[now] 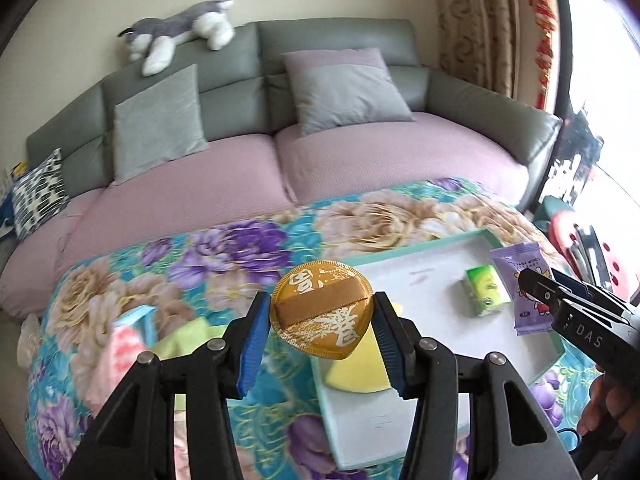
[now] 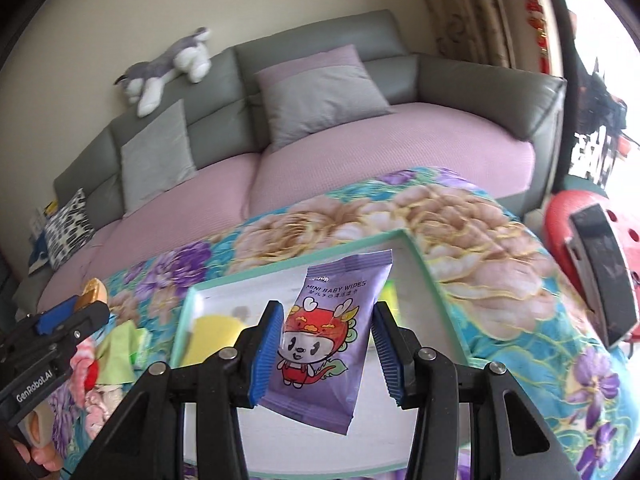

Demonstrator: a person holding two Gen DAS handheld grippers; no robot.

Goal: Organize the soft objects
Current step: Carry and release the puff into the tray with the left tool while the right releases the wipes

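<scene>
My left gripper (image 1: 320,320) is shut on a round gold powder puff (image 1: 322,314) with a brown ribbon, held above the near left corner of the teal-rimmed white tray (image 1: 432,246). My right gripper (image 2: 326,344) is shut on a purple pack of mini baby wipes (image 2: 328,344), held over the same tray (image 2: 288,266). In the left wrist view the wipes pack (image 1: 520,280) hangs from the right gripper (image 1: 532,284) at the tray's right side. A green tissue pack (image 1: 486,290) and a yellow sponge (image 1: 356,372) lie in the tray.
The tray rests on a floral blanket (image 1: 224,248). Loose soft items, a green cloth (image 1: 180,340) and a pink item (image 1: 116,348), lie left of the tray. Behind is a sofa (image 1: 192,196) with grey cushions and a plush husky (image 1: 180,32). A red stool (image 2: 568,220) stands at the right.
</scene>
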